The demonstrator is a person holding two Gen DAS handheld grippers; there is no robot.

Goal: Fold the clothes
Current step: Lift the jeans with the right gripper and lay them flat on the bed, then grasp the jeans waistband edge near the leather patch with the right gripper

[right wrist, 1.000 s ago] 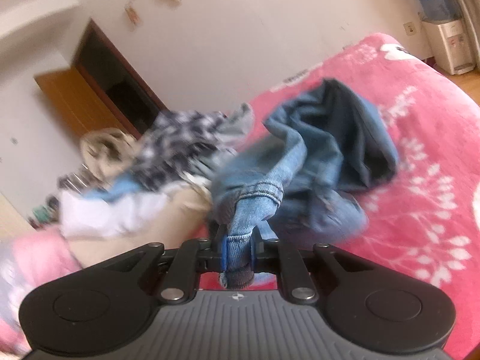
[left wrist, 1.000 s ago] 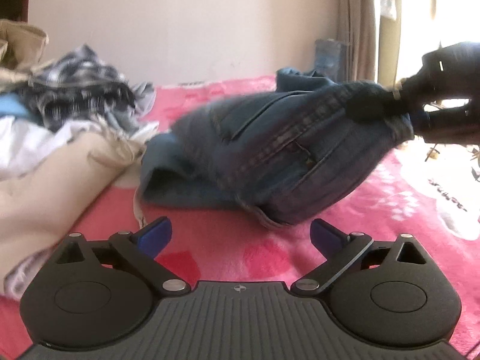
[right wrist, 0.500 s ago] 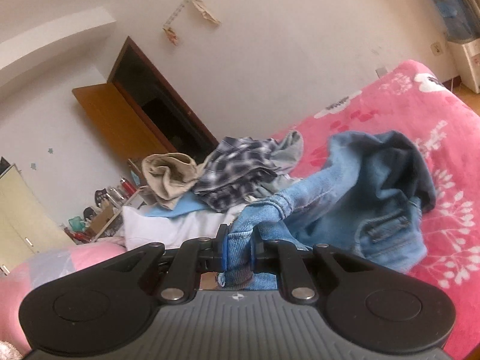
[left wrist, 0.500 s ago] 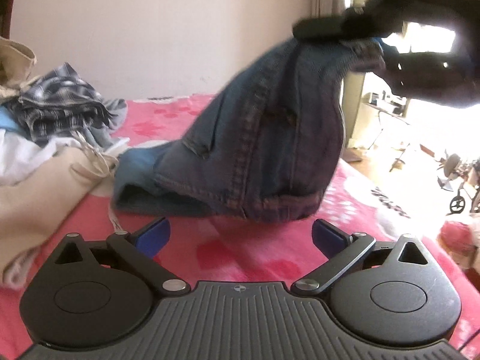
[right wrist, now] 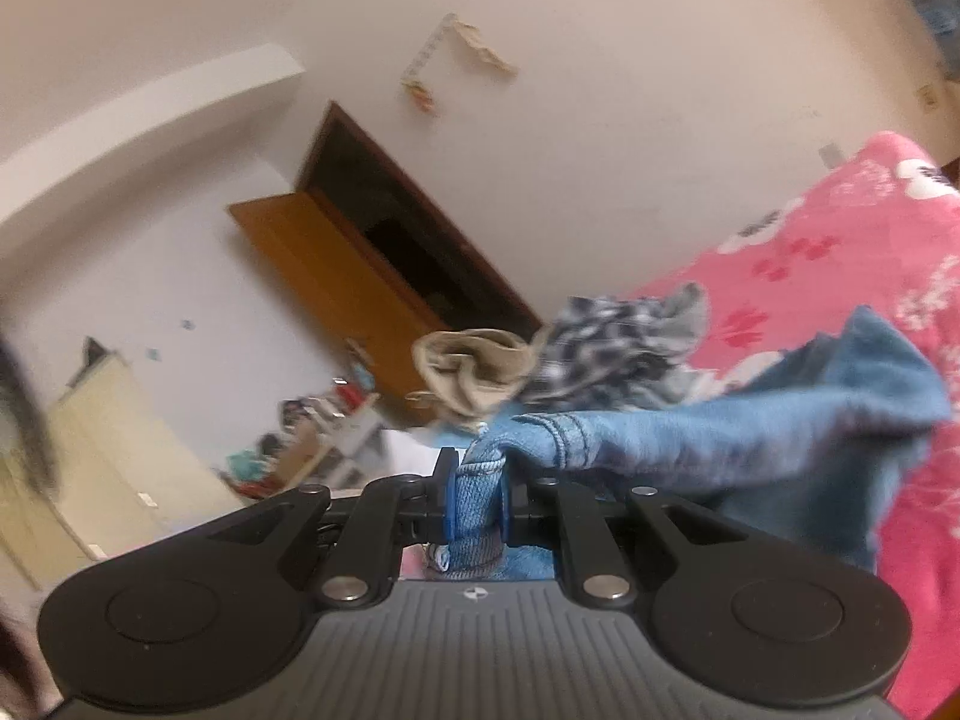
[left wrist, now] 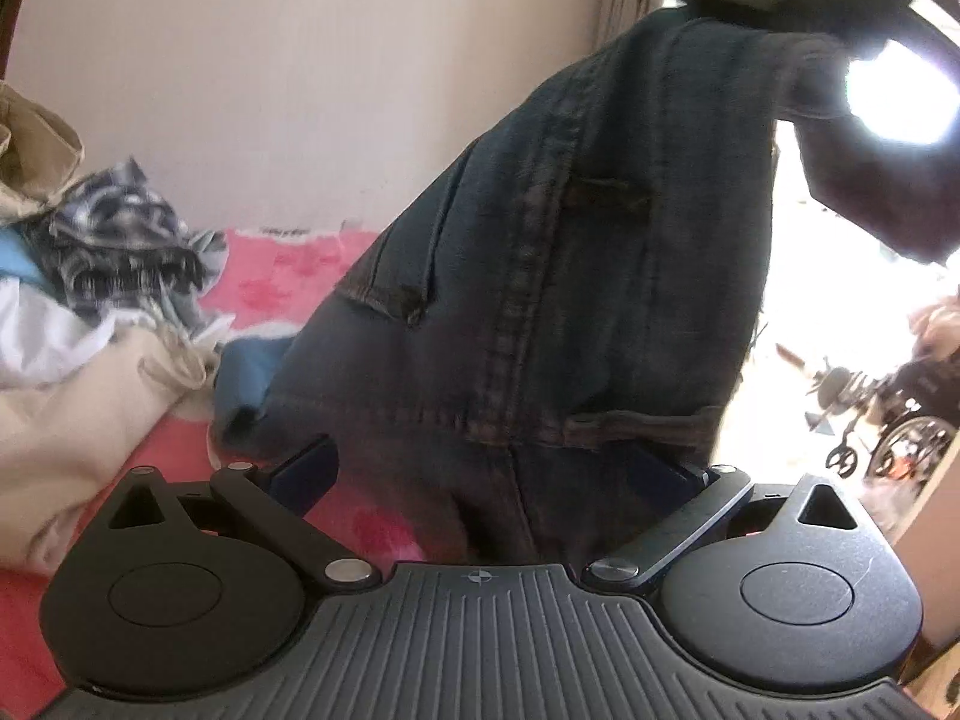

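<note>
Your right gripper [right wrist: 474,507] pinches a fold of the jeans [left wrist: 576,276], which hang above the pink bed [left wrist: 282,276] — your left gripper [left wrist: 492,474] is spread wide, denim drooping between its fingers.

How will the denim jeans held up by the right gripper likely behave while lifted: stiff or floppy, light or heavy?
Probably floppy: the jeans drape straight down from the right gripper, whose jaws pinch one bunched edge. Likely fairly heavy, since thick seamed denim hangs taut. The open left gripper may need to steady the loose lower part.
</note>
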